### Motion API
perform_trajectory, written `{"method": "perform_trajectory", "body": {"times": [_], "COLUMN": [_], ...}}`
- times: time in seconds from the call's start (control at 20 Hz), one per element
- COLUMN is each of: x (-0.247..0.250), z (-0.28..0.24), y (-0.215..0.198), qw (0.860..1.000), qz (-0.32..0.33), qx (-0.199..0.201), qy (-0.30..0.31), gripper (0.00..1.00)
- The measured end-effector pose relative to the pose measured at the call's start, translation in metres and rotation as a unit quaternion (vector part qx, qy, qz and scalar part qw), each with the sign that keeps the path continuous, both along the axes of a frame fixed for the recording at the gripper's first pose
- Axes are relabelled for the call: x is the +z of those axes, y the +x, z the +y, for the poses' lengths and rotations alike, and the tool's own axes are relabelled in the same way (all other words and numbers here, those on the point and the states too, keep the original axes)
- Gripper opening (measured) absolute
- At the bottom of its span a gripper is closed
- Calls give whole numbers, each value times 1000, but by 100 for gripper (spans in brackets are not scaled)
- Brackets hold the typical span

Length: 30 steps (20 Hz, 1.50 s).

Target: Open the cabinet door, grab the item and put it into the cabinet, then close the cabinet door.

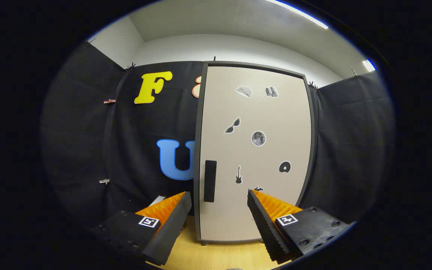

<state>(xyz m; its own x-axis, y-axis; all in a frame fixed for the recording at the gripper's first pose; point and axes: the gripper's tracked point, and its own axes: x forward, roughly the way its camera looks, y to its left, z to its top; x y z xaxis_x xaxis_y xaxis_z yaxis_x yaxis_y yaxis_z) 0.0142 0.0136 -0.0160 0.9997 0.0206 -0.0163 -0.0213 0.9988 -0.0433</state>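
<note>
Looking down the gripper (219,195) cam, I had the cabinet (255,150) dead ahead, standing upright on the wooden table (216,257) with its door (264,112) fully shut. The door was a pale beige slab in a dark frame. The handle (210,181), a dark vertical bar, sat low on the door's left side, just beyond my left finger (171,221) and a bit to its right.

My fingers were spread wide apart, gripping nothing, with the lower part of the door showing in the gap between them. Neither finger was touching the cabinet as far as I could tell; both hung short of it over the table.

There were a bunch of little stickers on the door: sunglasses (232,126) around the middle left, a moon (258,138) next to them, a guitar (239,174) lower down, a disc (284,167) off to the right, and two more up top that were too small for me to make out. One more sticker was half hidden behind my right finger (264,221).

As for the item (158,200) I was supposed to grab, honestly couldn't say for sure. There was a small pale thing peeking out just past the left finger, left of the cabinet, mostly hidden, and that might have been it. Black cloth wall (88,150) ran behind and to both sides of the cabinet.
</note>
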Motion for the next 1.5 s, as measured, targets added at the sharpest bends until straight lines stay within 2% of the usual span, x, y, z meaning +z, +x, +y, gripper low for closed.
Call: {"method": "perform_trajectory", "body": {"times": [0.75,1.1,1.4,1.5], "x": [-32,-34,-54,-54], "z": [12,11,12,12], "y": [86,130,158,163], "qw": [1000,999,999,999], "qz": [27,10,24,19], "qx": [1,-16,-28,-34], "qy": [17,41,30,27], "gripper": [97,97,97,93]}}
